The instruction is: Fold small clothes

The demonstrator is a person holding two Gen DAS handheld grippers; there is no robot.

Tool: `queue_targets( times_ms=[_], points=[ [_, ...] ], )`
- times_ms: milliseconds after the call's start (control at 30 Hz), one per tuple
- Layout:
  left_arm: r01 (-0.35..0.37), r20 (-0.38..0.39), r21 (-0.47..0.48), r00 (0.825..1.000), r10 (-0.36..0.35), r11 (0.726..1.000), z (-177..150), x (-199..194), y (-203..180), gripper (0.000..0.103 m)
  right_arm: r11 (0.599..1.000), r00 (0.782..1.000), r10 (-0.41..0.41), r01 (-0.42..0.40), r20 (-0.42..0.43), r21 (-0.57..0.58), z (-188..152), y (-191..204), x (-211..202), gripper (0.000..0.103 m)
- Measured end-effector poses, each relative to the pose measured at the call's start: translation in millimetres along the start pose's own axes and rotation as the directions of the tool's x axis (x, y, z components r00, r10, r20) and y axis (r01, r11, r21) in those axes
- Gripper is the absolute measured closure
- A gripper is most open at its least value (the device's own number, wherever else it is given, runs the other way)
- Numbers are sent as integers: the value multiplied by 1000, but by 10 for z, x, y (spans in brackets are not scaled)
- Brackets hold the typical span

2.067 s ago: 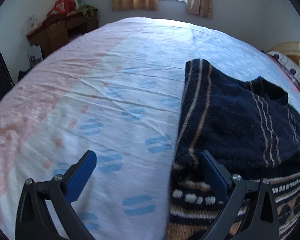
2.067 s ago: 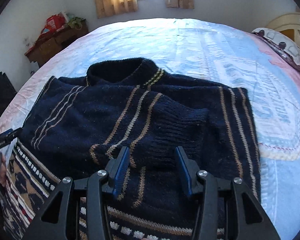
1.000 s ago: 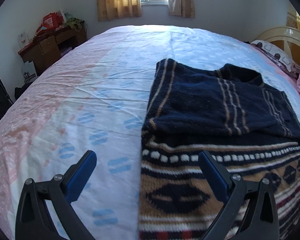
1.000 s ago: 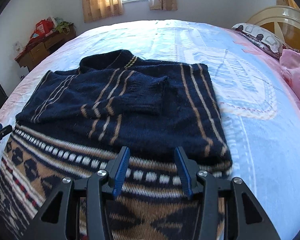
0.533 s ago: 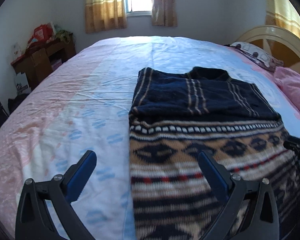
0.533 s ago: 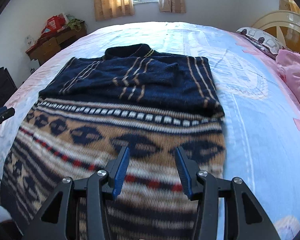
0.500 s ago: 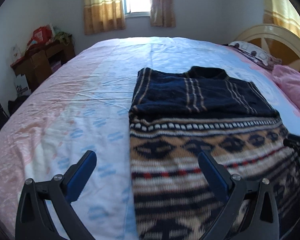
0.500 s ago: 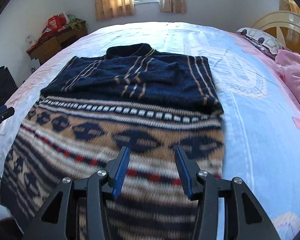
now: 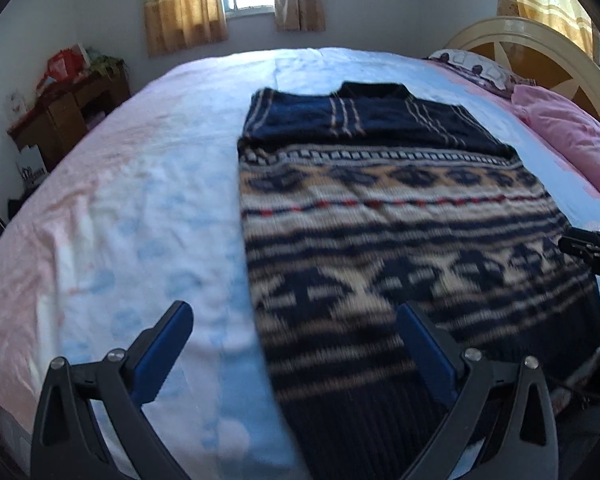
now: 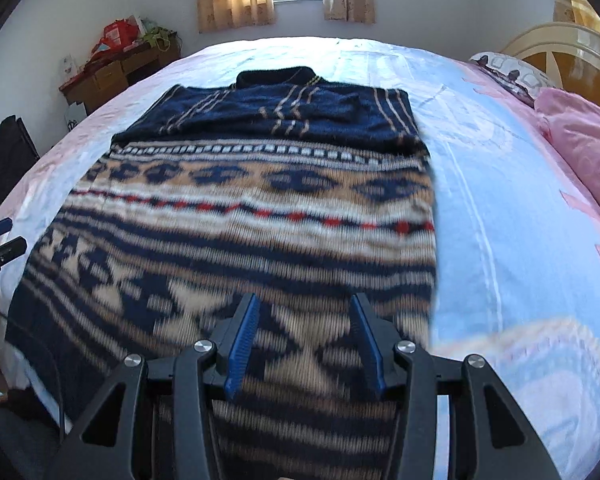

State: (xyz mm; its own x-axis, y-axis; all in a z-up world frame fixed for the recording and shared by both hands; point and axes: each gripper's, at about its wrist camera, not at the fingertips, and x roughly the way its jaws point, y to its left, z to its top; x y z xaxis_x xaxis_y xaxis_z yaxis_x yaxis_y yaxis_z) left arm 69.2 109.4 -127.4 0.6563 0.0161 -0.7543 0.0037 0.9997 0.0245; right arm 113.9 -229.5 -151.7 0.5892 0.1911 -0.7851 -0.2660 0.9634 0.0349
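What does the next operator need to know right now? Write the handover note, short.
Left gripper: open, empty, above the sweater's left edge near the hem.
Right gripper: open, empty, over the lower patterned part.
The sweater lies flat on the bed, collar toward the window, hem toward you.
Done: both sleeves folded in across the navy chest.
Left: probably take the hem with both grippers and fold it up toward the collar, then smooth it.

Patterned sweater [image 10: 236, 216] flat on bed [image 10: 512, 216], right gripper [image 10: 304, 320] jaws apart above hem.
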Motion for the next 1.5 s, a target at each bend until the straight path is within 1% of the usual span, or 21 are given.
queue_targets(
  times_ms=[100,233,333,433,533,600,633,700,767,867,967,1033,1067,1133,1200,1233,1300,1333,1367,1467,1500],
  points=[
    [13,-17,-32,1000,-14,999,-83,-23,11,0,1000,1000,-27,27,1,5,-231,-21,-130,54],
    [39,-13,-70,999,-40,997,-207,-93,31,0,997,997,-78,78,4,-5,-467,-68,-281,54],
    [64,-22,-78,998,-66,995,-295,-140,26,1,997,997,-78,78,-1,20,-591,-151,-368,54],
    [86,-10,-93,996,-88,992,-370,-201,23,4,995,997,-72,73,-13,61,-650,-272,-391,54],
    [106,-23,-87,994,-109,990,-429,-211,-7,12,994,999,-52,53,-15,95,-709,-331,-394,54],
    [124,-45,-83,991,-128,989,-459,-190,-33,23,995,998,-54,54,-12,83,-748,-302,-415,54],
    [138,-58,-89,988,-144,986,-477,-177,-39,25,996,999,-53,54,-12,77,-763,-282,-425,54],
    [164,-84,-101,981,-173,981,-526,-142,-50,33,996,999,-40,41,-13,78,-795,-269,-442,54],
    [177,-101,-108,977,-187,978,-556,-117,-60,37,997,1000,-22,23,-16,79,-833,-246,-459,54],
    [192,-88,-99,976,-201,976,-559,-147,-82,42,997,1000,-2,3,-19,76,-889,-219,-480,54],
    [216,-86,-113,970,-226,970,-572,-139,-60,44,995,999,21,-19,-27,93,-922,-230,-470,54],
    [228,-80,-126,968,-239,966,-568,-137,-30,46,995,999,30,-27,-29,97,-931,-232,-475,54],
    [232,-76,-128,967,-242,964,-568,-141,-20,50,995,999,34,-31,-29,99,-934,-232,-479,54],
    [243,-70,-137,965,-254,960,-568,-138,1,55,994,998,45,-42,-35,98,-946,-221,-481,54],
    [252,-65,-140,963,-262,958,-562,-138,17,65,994,998,57,-53,-36,90,-960,-201,-492,54],
    [253,-64,-143,962,-264,957,-559,-137,28,67,995,998,60,-57,-36,87,-967,-194,-496,56],
    [264,-64,-161,959,-277,951,-567,-121,57,68,994,997,66,-63,-37,88,-978,-191,-498,58],
    [263,-65,-169,959,-277,950,-572,-113,66,67,993,997,71,-67,-37,96,-985,-205,-499,61],
    [260,-63,-173,960,-274,950,-575,-113,69,64,992,997,73,-69,-37,101,-987,-215,-501,64],
    [243,-66,-157,965,-256,957,-565,-124,44,62,991,996,78,-73,-35,114,-993,-243,-512,67],
    [225,-64,-153,969,-237,962,-557,-134,49,62,991,996,77,-73,-35,115,-995,-247,-520,68]
  ],
)
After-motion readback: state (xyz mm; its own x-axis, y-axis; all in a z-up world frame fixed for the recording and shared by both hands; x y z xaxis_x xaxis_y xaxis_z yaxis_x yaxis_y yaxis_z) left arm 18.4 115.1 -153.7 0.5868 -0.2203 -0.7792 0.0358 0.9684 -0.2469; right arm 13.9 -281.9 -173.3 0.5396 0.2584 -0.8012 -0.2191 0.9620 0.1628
